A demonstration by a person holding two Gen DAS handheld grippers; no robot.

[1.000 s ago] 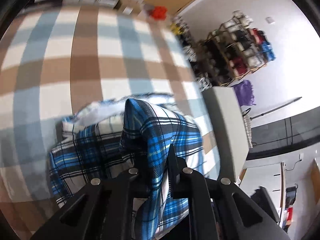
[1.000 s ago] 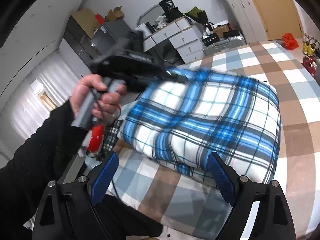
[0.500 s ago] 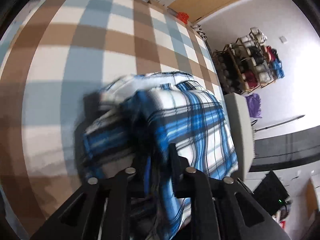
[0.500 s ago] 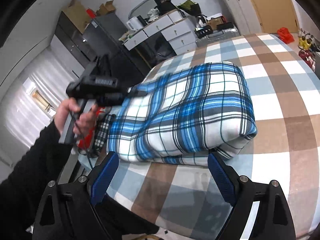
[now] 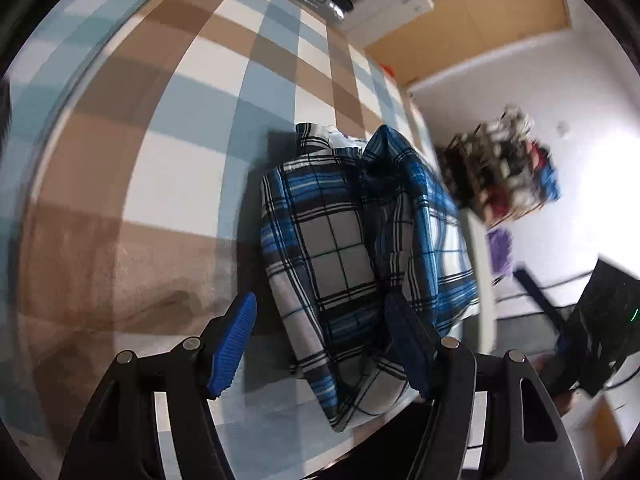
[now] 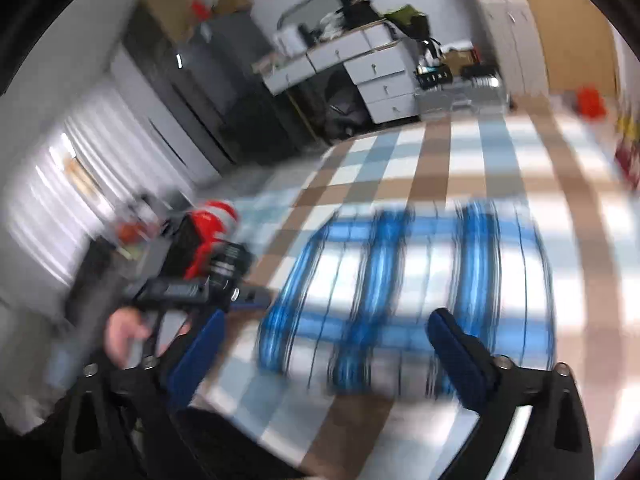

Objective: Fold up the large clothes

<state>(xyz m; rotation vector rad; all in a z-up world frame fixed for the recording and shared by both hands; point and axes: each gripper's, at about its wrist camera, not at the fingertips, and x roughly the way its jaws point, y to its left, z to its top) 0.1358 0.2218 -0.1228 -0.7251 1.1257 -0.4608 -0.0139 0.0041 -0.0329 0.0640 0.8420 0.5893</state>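
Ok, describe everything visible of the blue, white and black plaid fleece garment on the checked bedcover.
The blue, white and black plaid fleece garment looks soft and thick, folded into a compact bundle with stacked layers showing at its near end. It lies flat on the brown, blue and white checked bedcover, near its edge. In both blurred views, neither gripper's pads seem to press it.

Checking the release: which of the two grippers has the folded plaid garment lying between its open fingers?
The left gripper: the blue plaid garment lies between its fingers. The right gripper hovers short of it.
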